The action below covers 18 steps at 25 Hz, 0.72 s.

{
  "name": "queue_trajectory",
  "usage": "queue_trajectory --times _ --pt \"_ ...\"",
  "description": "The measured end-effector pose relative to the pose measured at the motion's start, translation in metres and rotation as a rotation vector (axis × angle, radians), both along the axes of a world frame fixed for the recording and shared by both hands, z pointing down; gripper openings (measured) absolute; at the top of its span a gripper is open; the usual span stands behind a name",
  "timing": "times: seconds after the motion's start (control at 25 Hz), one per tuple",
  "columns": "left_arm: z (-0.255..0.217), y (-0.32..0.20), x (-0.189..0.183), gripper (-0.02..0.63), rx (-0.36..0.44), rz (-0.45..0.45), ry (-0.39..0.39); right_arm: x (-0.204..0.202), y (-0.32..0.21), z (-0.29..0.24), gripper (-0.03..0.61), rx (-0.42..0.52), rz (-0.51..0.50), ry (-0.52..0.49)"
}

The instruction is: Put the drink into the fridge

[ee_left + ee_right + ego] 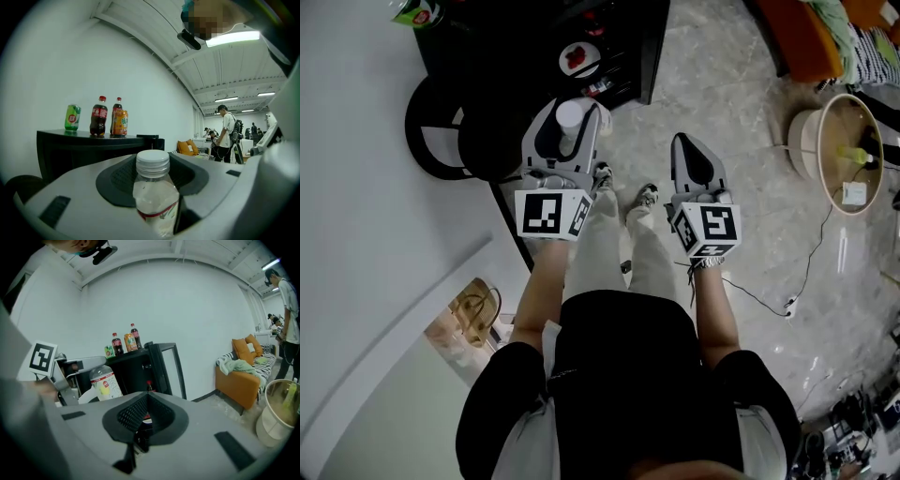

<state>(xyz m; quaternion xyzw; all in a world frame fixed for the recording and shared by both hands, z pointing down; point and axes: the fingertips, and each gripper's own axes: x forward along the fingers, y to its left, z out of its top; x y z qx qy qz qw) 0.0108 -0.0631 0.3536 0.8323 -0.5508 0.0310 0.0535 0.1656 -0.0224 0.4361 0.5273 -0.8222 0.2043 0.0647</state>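
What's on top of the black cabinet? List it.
On the black cabinet: a green can, a cola bottle and an orange can. A second dark bottle stands behind the orange can, its lower part covered.

Head view looks down; both gripper views share the fridge.

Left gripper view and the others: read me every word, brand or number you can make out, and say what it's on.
No text can be read in any view.
Label on the water bottle: red and green print, blurred.
Labels on the green can, two dark soda bottles and orange can atop the black cabinet: too small.
The marker cubes: black-and-white square patterns, no letters.
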Motion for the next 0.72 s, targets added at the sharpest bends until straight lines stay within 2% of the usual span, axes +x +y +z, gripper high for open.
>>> queue_trajectory --times 0.28,0.72 --pt "0.044 -0.024 -0.02 0.207 0.009 -0.039 0.023 -0.018 -0.004 0.049 0.014 -0.033 -0.012 0.014" --pt "0.108 -0.078 -0.046 0.207 0.049 -0.041 -0.028 -0.037 -0.029 0.12 0.014 -0.046 -0.072 0.054"
